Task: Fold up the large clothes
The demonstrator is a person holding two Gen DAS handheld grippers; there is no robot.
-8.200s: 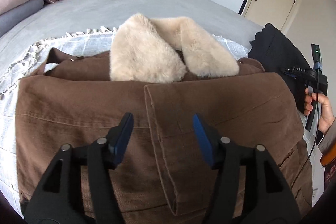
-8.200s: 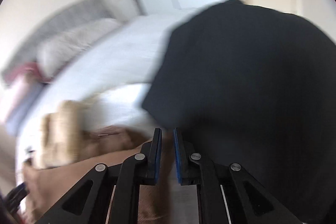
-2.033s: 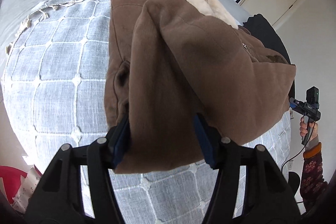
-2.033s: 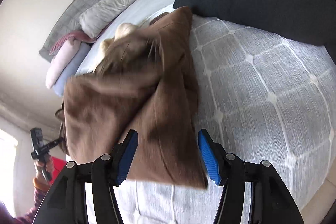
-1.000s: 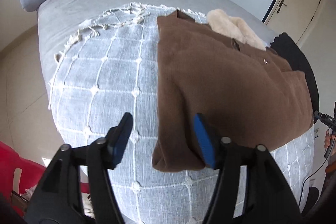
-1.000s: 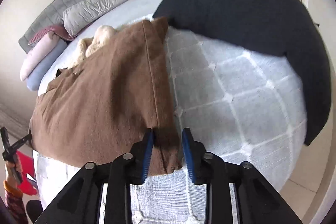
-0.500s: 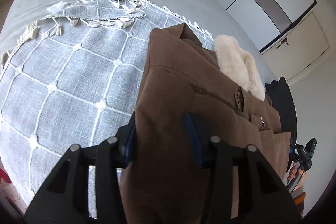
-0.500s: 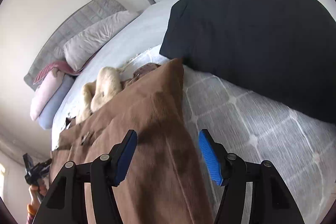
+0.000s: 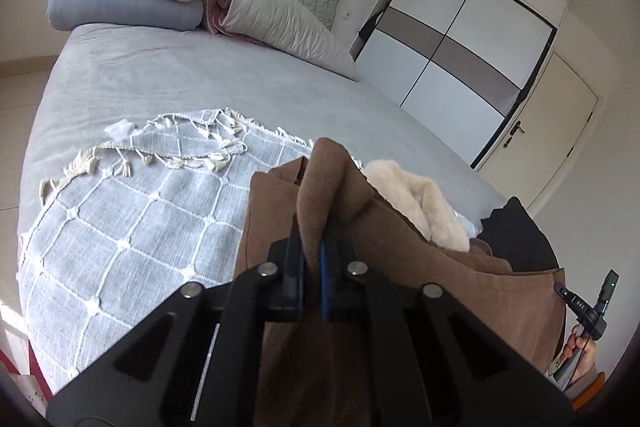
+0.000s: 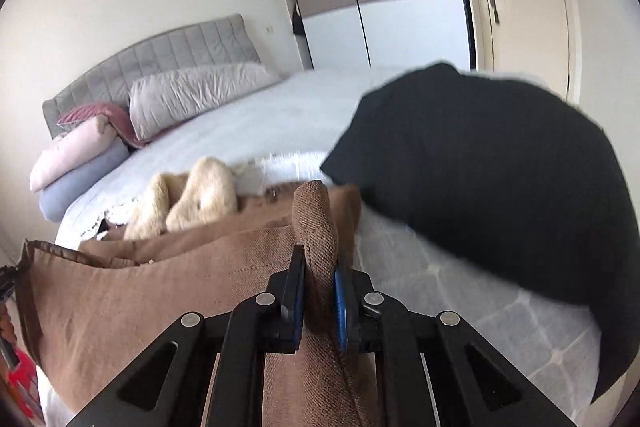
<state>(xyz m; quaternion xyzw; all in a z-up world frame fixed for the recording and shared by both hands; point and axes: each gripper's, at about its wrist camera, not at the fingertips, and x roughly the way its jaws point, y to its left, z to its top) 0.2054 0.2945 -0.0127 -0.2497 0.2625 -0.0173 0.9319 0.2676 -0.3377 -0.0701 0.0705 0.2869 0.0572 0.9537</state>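
- Left wrist view: left tool [image 9: 310, 255], jaws pinched on a fold of the coat [image 9: 420, 267].
- Right wrist view: right tool [image 10: 318, 277], jaws closing, coat [image 10: 160, 287] cloth already clamped between them.
- Coat: brown, fur collar [image 9: 416, 199], lying on the throw [image 9: 120, 227] at the foot edge of the bed [image 9: 180, 75]; near edge raised.
- Dark garment [image 10: 500, 167]: beside the coat.
- Step, judged: another fold begun.
- Next: carry both corners together toward the collar, level, then lay flat.
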